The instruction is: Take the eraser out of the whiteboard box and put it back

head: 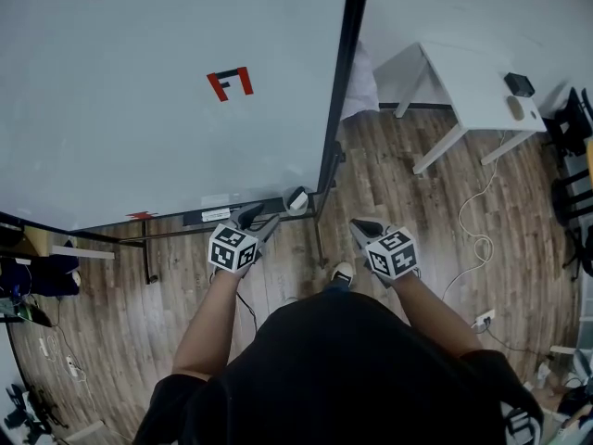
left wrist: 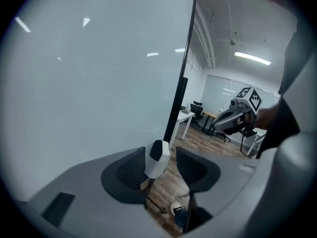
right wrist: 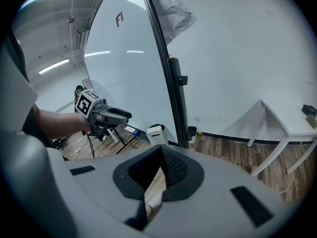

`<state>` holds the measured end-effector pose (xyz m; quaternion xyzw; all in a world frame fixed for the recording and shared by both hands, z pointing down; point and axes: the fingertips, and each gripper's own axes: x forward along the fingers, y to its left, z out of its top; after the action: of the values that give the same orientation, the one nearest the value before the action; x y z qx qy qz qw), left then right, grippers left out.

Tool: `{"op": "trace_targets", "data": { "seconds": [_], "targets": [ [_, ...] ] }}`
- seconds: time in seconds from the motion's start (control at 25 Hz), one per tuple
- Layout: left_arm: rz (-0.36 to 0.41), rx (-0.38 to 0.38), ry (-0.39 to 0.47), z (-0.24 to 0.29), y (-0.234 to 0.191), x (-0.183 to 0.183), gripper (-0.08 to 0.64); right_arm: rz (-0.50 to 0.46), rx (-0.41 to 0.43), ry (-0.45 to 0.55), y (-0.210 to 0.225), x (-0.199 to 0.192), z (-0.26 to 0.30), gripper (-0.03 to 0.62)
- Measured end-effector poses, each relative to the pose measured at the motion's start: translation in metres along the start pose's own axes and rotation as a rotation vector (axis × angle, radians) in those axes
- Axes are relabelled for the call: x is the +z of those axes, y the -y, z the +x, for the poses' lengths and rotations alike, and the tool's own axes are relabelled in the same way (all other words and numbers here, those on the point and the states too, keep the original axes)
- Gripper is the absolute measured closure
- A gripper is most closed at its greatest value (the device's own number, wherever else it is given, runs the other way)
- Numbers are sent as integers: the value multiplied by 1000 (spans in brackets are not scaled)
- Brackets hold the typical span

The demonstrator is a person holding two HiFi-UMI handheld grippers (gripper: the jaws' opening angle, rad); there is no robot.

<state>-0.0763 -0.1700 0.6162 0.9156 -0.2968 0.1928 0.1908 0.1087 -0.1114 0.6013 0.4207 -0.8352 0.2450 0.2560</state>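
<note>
White whiteboard box (left wrist: 153, 167) stands just beyond the left gripper's (head: 261, 219) fingertips, framed in their wide, empty gap. The dark eraser (left wrist: 157, 149) sits inside the box, its top showing above the rim. That fits an eraser about to be lifted or one just returned. Either way, travelling straight along the box walls should keep it from tipping. The right gripper (right wrist: 161, 150) has its fingers closed on nothing, with the box well beyond them.

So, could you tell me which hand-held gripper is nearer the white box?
The left hand-held gripper: its open jaws frame the white box close ahead; the right hand-held gripper sits farther away.
</note>
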Motion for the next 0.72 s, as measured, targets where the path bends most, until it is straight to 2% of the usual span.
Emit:
{"op": "trace_targets", "data": {
  "seconds": [0.72],
  "targets": [
    [-32,-12,-18,-42,4,-40,371,-2,6,-3,-39,-8,3,598]
  ]
}}
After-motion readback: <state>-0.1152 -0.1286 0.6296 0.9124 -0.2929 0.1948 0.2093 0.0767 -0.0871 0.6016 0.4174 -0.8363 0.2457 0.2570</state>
